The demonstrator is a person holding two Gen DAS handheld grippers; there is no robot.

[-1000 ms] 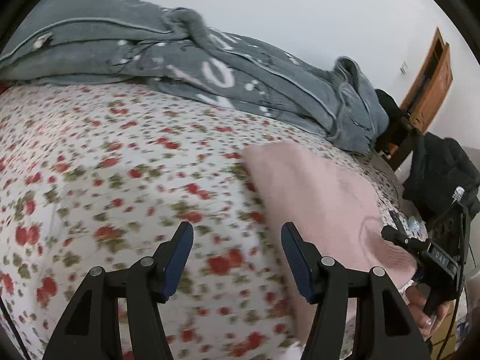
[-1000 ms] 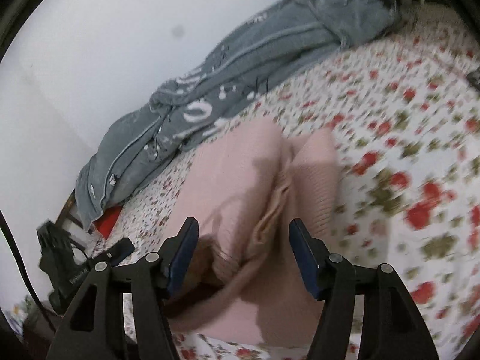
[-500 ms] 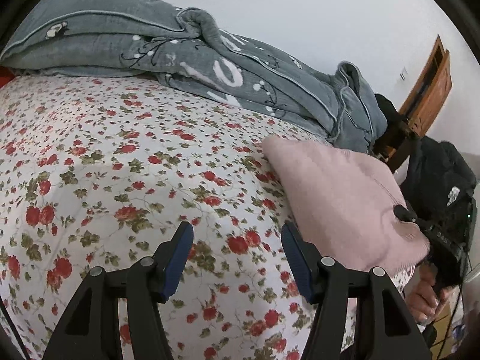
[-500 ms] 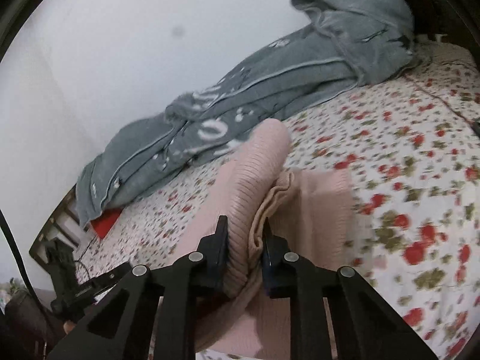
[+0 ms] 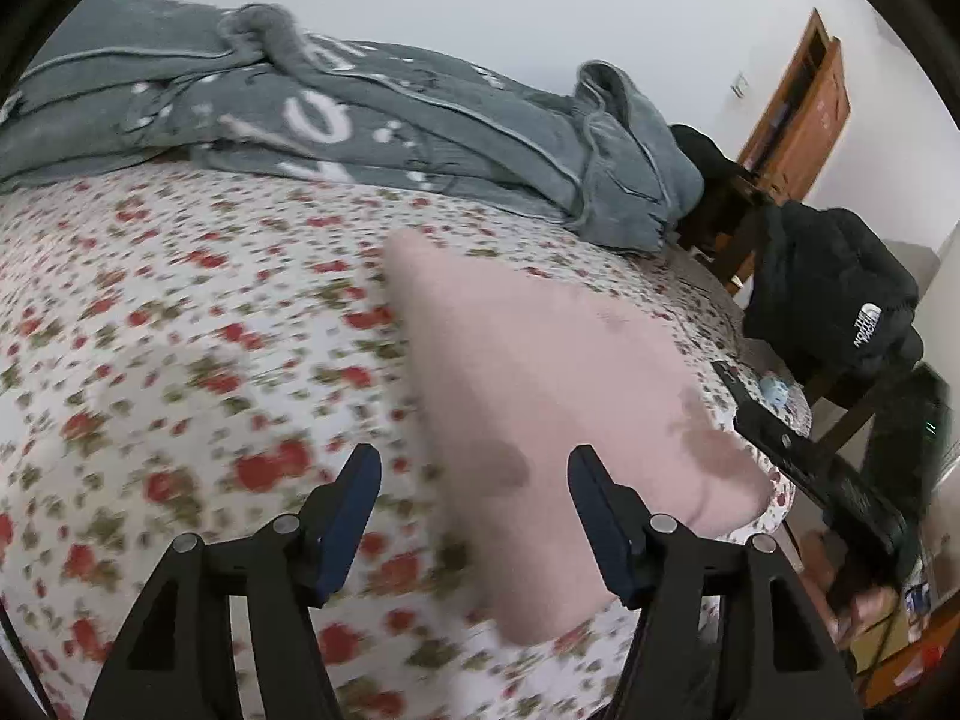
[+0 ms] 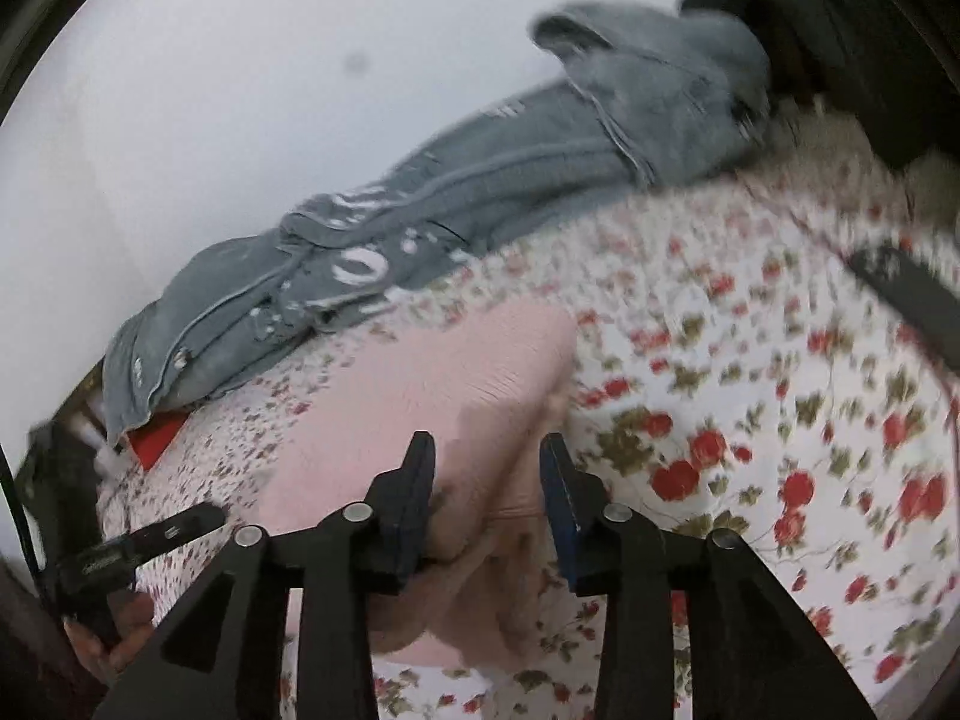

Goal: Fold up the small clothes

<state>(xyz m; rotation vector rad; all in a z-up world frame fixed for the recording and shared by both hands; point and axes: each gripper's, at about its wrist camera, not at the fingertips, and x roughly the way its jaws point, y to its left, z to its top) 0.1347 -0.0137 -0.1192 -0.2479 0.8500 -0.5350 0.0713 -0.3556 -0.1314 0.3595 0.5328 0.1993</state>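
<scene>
Pink knit garment (image 5: 540, 396) is seen lying folded over on the floral bedsheet (image 5: 180, 330), near the bed's edge; left gripper (image 5: 474, 510) is held wide open, empty; right gripper (image 6: 486, 498) is parted around a bunched edge, grip unclear; folding is judged partly done, tidying left.

home bedrm: floral bed sheet (image 5: 180, 312), gray blanket (image 5: 360, 120).
</scene>
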